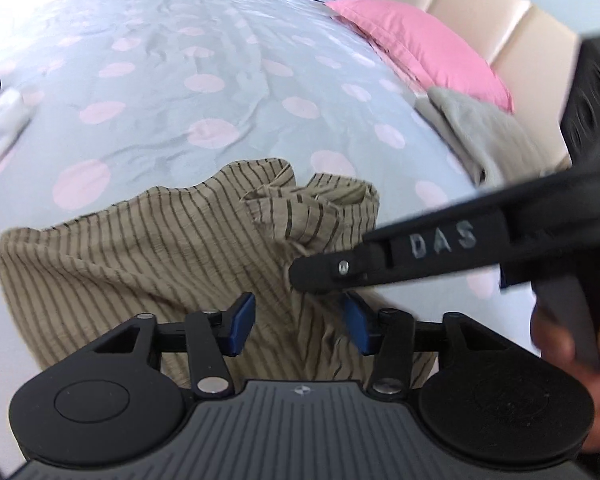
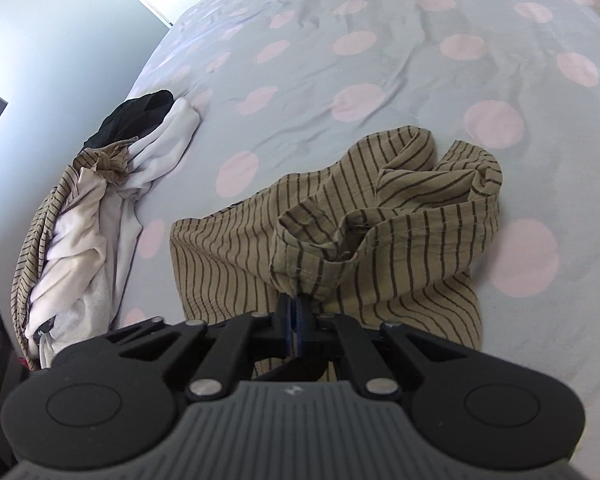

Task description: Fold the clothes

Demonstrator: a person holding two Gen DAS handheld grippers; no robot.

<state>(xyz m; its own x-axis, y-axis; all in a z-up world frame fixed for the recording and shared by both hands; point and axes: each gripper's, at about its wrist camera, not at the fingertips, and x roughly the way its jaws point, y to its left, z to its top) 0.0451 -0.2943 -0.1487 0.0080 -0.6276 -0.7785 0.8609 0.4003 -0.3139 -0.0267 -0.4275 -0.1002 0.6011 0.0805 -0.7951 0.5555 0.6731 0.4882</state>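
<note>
A tan shirt with dark stripes (image 1: 140, 248) lies crumpled on the bed. In the left wrist view my left gripper (image 1: 300, 320) hangs over its near part. The blue pads (image 1: 242, 322) stand apart with a ridge of the cloth between them, and neither pad presses on it. My right gripper (image 1: 300, 274) comes in from the right, held by a hand (image 1: 572, 352), and its tip pinches a raised fold of the shirt. In the right wrist view the right gripper (image 2: 296, 310) is shut on that fold of the striped shirt (image 2: 380, 216), which bunches up just past the tips.
The grey bedcover with pink dots (image 1: 180, 60) stretches far beyond the shirt. A pink pillow (image 1: 420, 48), a grey garment (image 1: 488, 136) and a beige headboard (image 1: 480, 8) lie to the right. A pile of black, white and striped clothes (image 2: 100, 200) sits at the bed's left edge.
</note>
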